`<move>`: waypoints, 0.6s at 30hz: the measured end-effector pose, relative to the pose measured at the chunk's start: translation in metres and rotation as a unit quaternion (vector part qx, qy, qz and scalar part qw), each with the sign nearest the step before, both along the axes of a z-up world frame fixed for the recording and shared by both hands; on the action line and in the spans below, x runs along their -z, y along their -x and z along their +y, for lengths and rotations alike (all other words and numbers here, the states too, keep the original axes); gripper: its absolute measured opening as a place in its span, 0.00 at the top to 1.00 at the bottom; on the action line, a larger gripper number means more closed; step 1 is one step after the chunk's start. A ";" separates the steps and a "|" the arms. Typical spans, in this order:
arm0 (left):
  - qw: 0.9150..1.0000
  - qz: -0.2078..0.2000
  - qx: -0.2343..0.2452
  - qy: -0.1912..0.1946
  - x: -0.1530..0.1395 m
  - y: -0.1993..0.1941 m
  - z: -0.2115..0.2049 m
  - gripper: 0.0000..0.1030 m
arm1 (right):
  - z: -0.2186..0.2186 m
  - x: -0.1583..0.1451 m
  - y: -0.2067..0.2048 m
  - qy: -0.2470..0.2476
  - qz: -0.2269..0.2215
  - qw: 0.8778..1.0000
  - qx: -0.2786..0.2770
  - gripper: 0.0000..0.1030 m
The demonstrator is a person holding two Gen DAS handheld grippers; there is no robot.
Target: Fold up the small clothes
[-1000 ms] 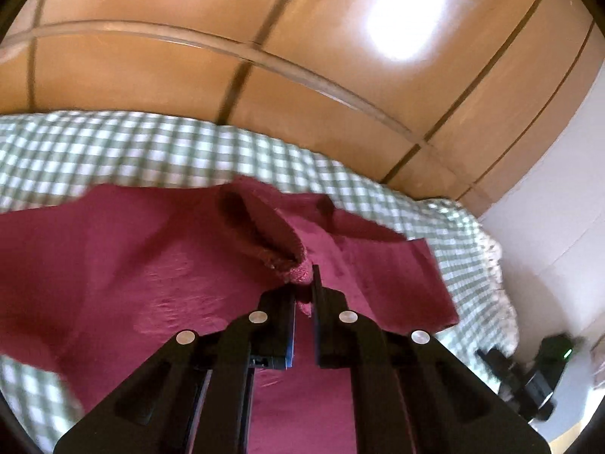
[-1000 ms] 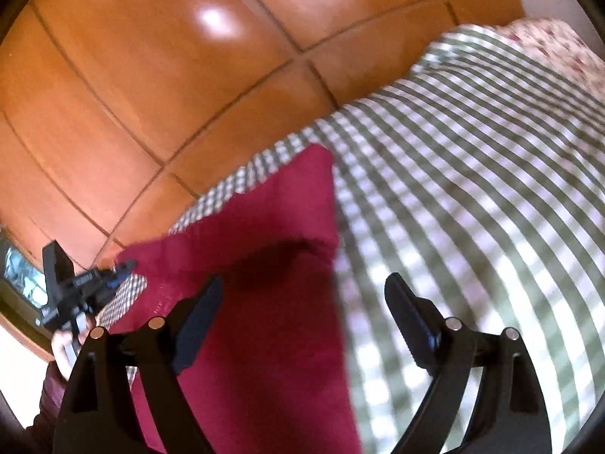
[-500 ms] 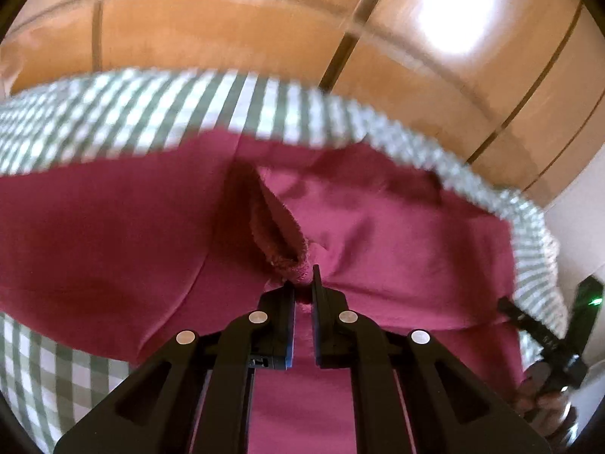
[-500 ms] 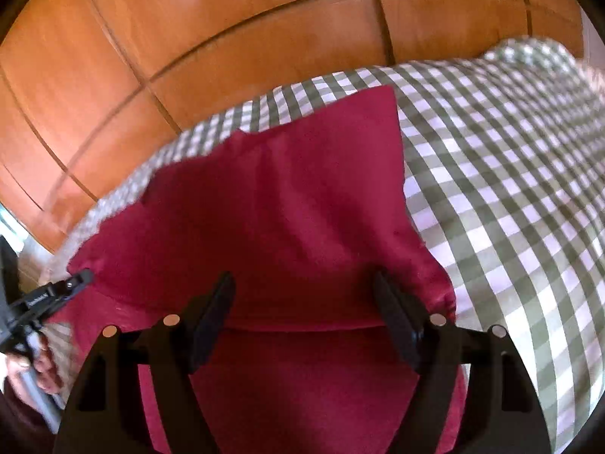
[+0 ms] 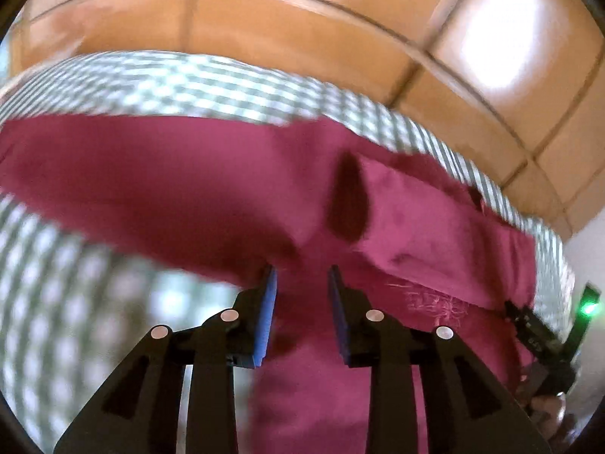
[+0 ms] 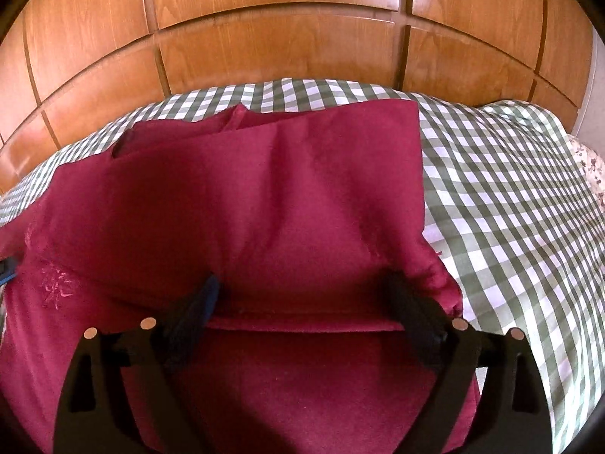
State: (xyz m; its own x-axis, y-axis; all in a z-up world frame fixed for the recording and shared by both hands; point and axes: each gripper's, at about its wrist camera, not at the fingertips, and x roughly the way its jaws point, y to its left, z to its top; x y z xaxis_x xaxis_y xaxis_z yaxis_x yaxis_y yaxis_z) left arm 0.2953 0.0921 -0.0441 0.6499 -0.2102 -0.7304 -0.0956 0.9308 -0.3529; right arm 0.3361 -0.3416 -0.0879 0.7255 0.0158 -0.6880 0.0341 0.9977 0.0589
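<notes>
Overhead, the left gripper (image 5: 300, 278) hovered low above one maroon garment (image 5: 189, 181), jaws parted with a clear gap and nothing between them. Its view was blurred. The right gripper (image 6: 304, 289) sat low over the near folded edge of the same garment (image 6: 264, 196), jaws spread wide, released. One garment was counted, lying folded over itself on one green-checked cloth (image 6: 510, 189), before wood panelling (image 6: 283, 38)
</notes>
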 end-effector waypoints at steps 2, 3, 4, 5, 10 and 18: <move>0.999 0.010 -0.041 0.015 -0.003 0.020 0.039 0.74 | 0.001 -0.002 0.002 0.001 -0.003 1.000 0.000 0.11; 0.998 0.016 -0.054 0.026 -0.002 0.025 0.054 0.74 | 0.001 -0.002 0.002 0.002 -0.003 1.000 0.000 0.11; 0.996 0.024 -0.072 0.042 -0.001 0.031 0.071 0.74 | 0.001 -0.002 0.002 0.004 -0.003 1.000 0.000 0.11; 0.993 0.031 -0.092 0.060 0.001 0.039 0.092 0.74 | 0.001 -0.002 0.003 0.006 -0.004 1.000 0.000 0.11; 0.973 0.019 -0.198 0.120 0.004 0.072 0.178 0.74 | 0.003 -0.003 0.004 0.017 -0.007 1.000 0.004 0.11; 0.922 -0.001 -0.325 0.212 0.005 0.080 0.278 0.53 | 0.004 -0.002 0.004 0.023 -0.007 1.000 0.005 0.10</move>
State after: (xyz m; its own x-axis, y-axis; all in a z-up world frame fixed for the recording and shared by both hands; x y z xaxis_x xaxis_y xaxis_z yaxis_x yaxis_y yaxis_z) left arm 0.2153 0.3704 -0.0493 0.7401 -0.0413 -0.6712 -0.5841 0.4551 -0.6721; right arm 0.3321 -0.3372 -0.0857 0.7353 -0.0235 -0.6773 0.0444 0.9989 0.0135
